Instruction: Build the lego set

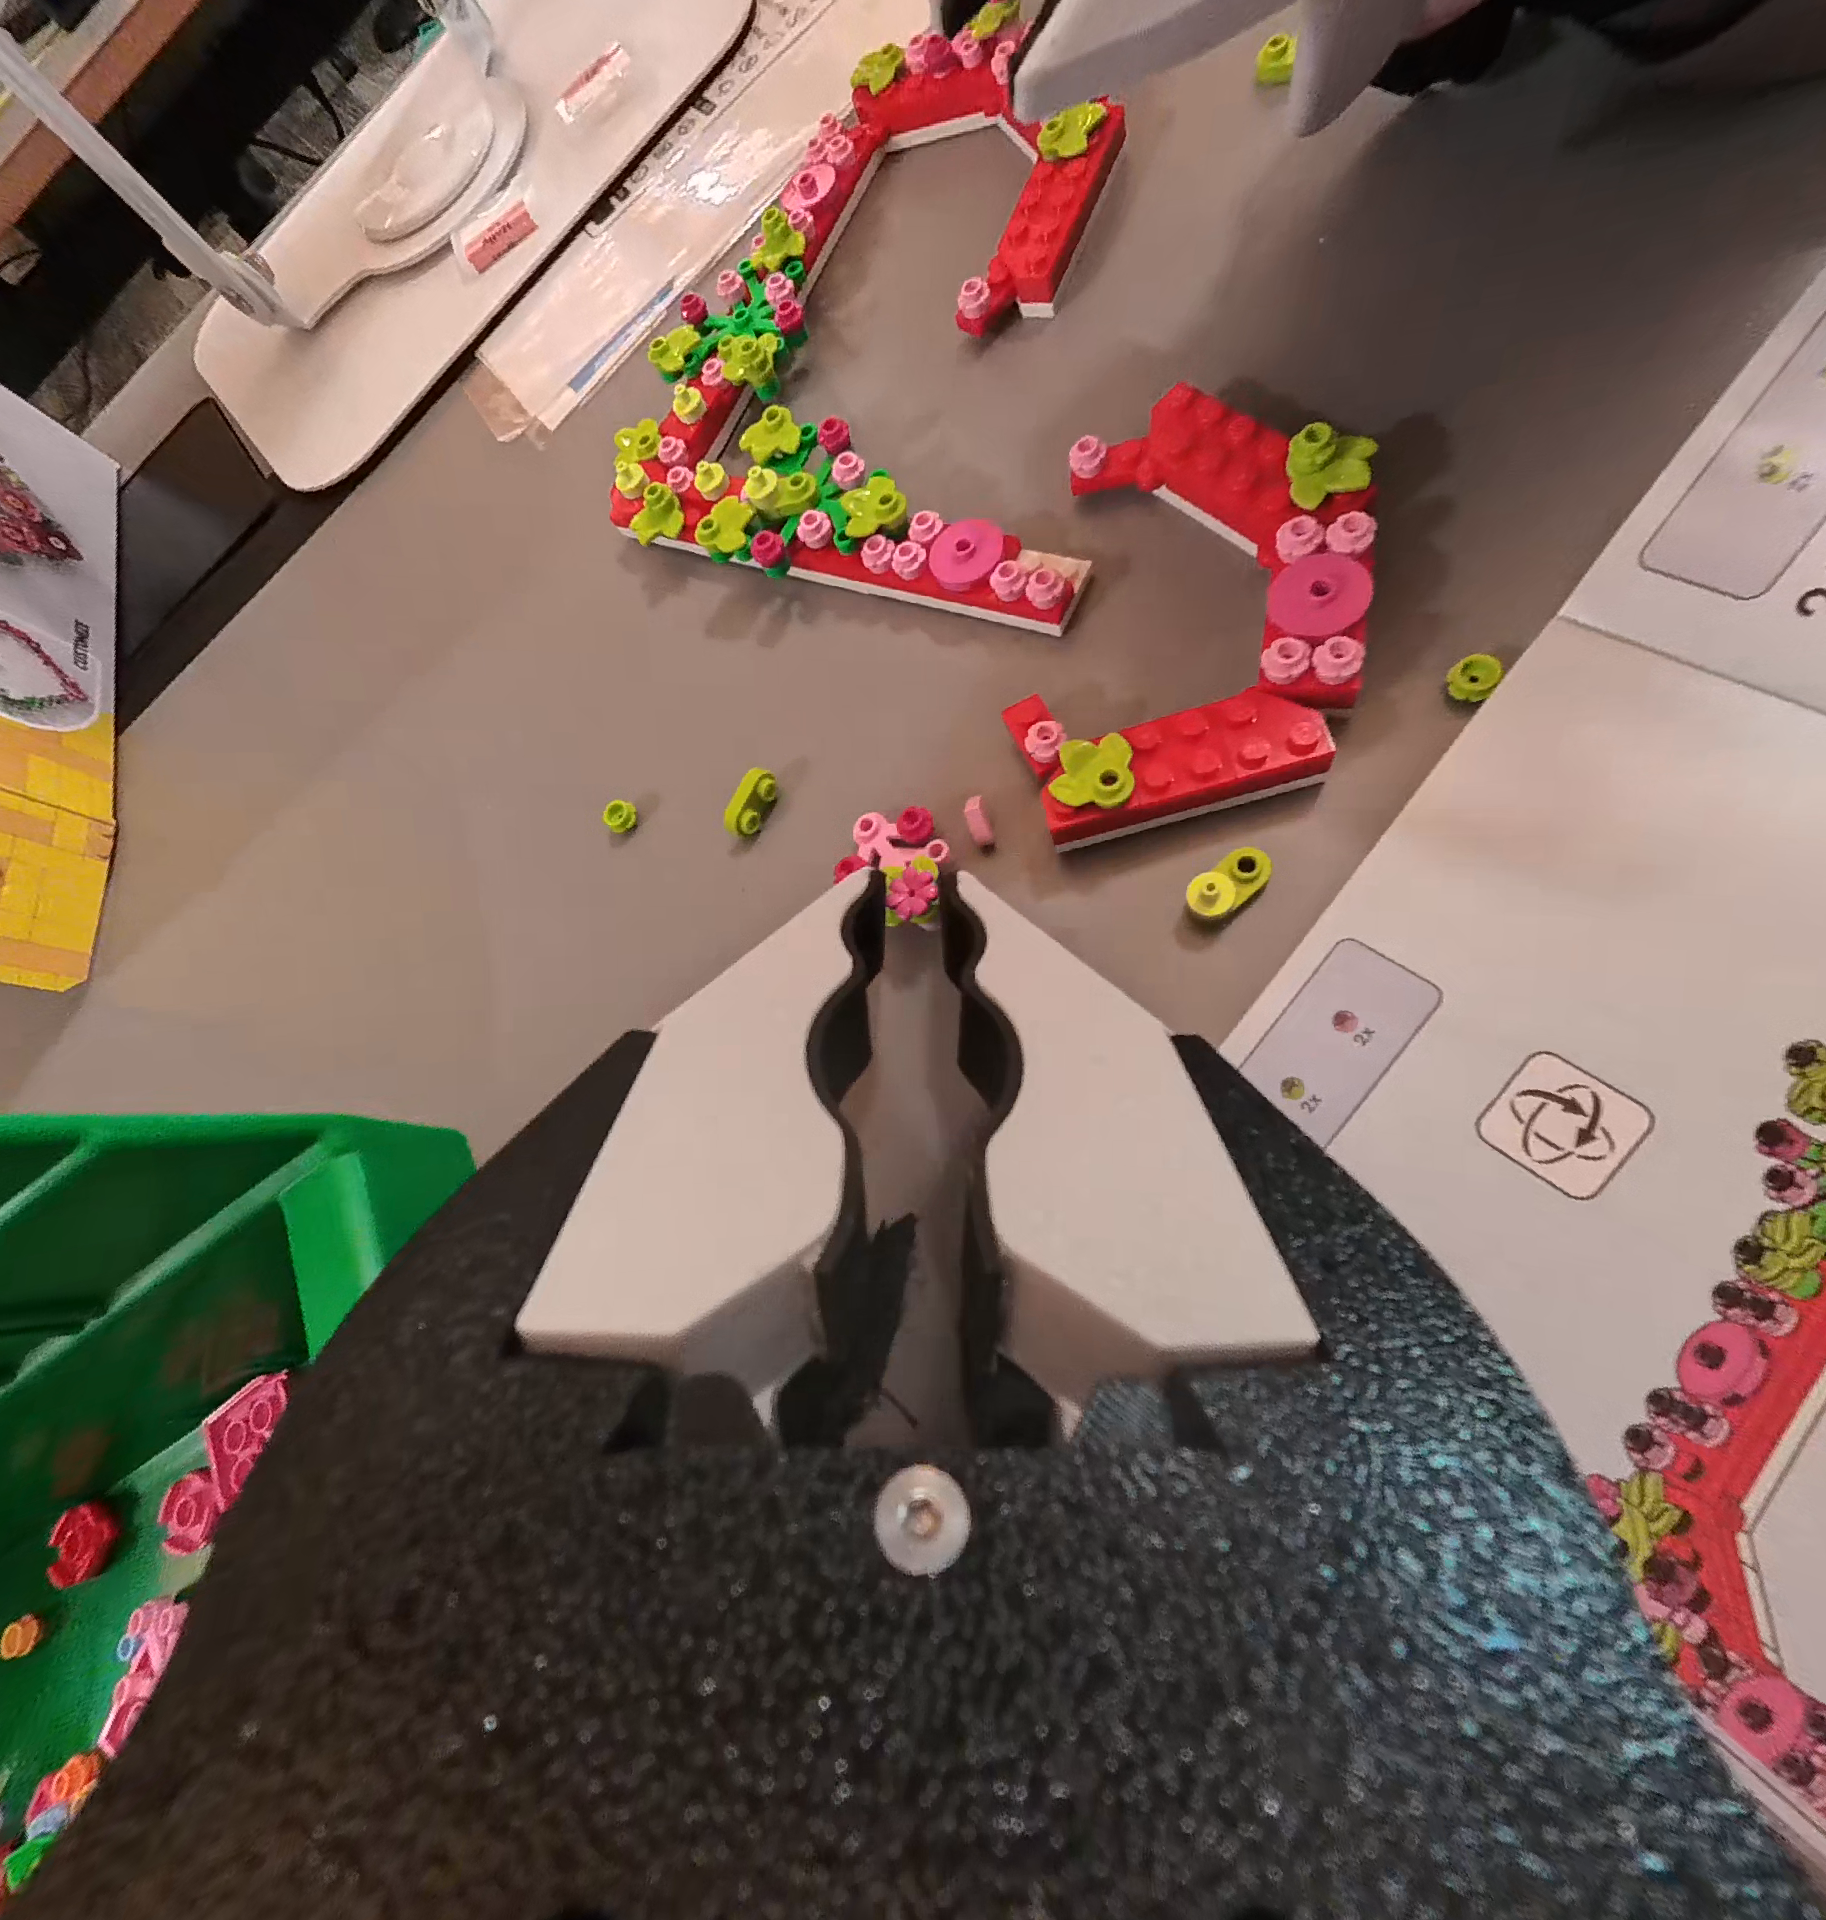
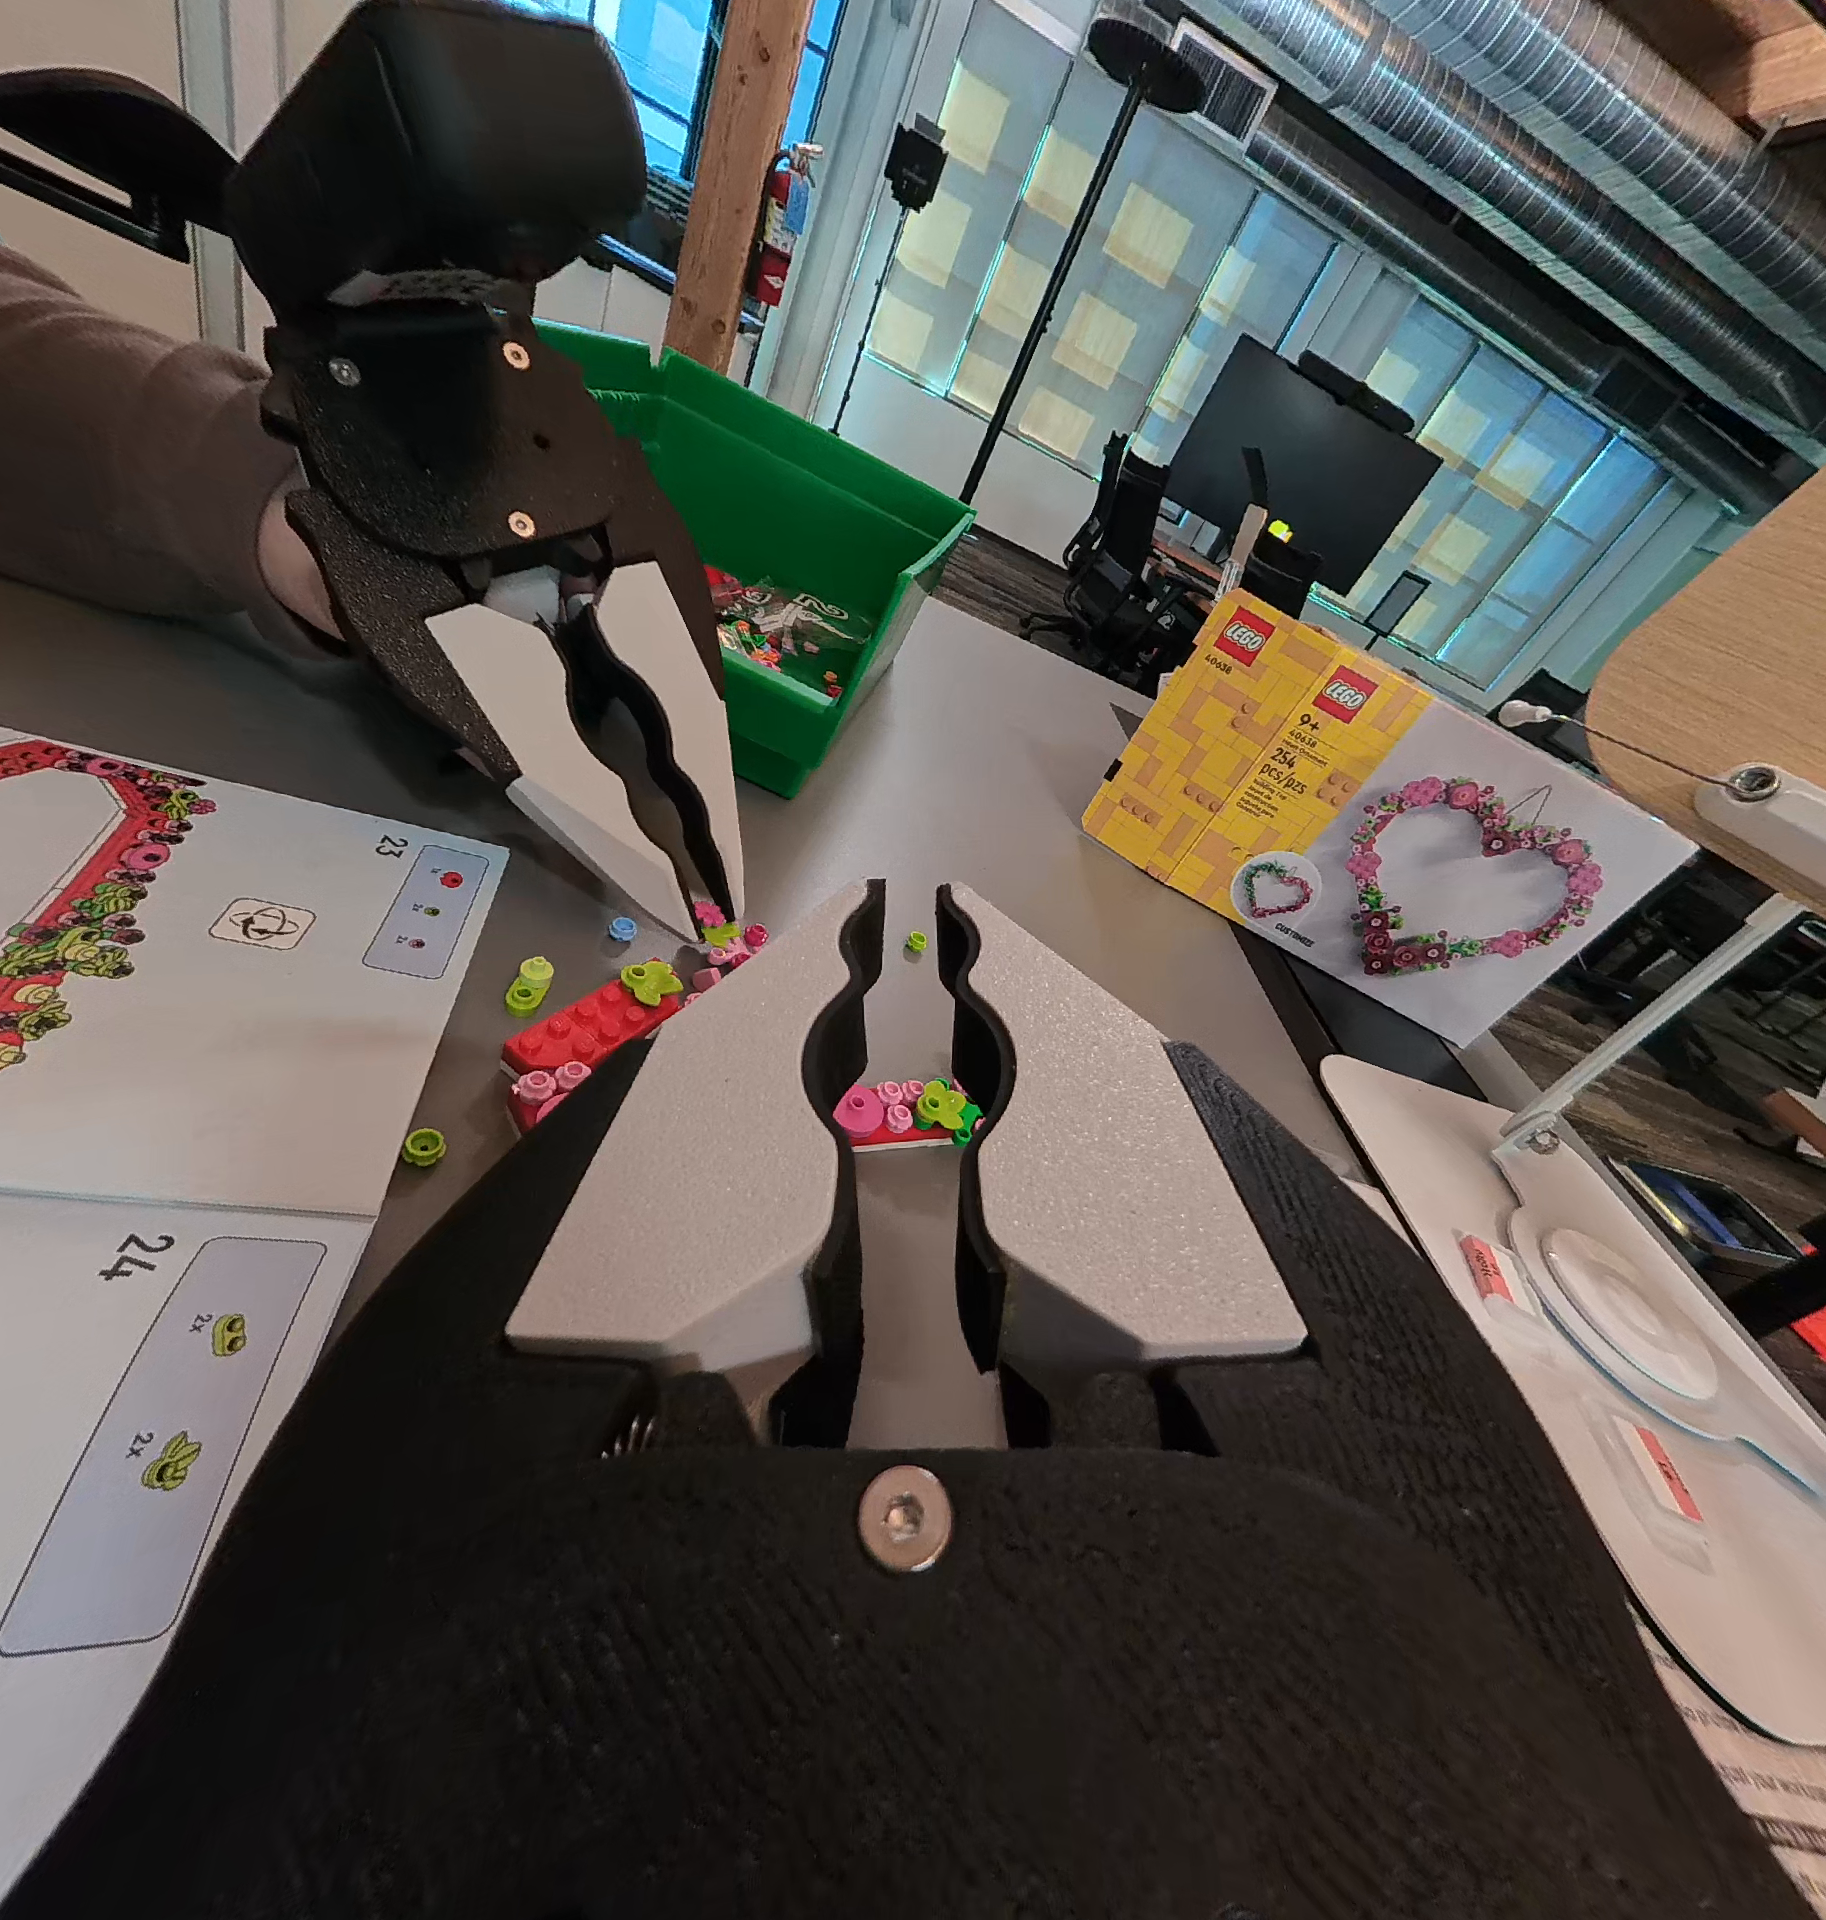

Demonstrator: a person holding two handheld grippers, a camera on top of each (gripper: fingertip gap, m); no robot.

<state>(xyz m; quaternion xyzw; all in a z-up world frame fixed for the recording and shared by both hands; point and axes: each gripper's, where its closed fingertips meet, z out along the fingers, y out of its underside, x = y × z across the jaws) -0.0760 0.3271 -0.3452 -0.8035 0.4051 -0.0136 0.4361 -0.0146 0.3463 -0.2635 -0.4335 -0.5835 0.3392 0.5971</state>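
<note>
The left tool (image 1: 911, 881) is down at the desk (image 1: 421, 748), hemmed in by a little cluster of pink pieces (image 1: 893, 836) right at its tips. Open grey desk lies to its left, with only a lime stud (image 1: 620, 816) and a lime plate (image 1: 751, 802) dotted there. To its right the red curved section (image 1: 1231, 665) blocks the way, and beyond that the instruction booklet (image 1: 1615, 831). Farther ahead, the long flowered section (image 1: 836, 520) bars passage. A clear lane runs between the two red builds. The green bin (image 1: 161, 1299) walls off the near left.
</note>
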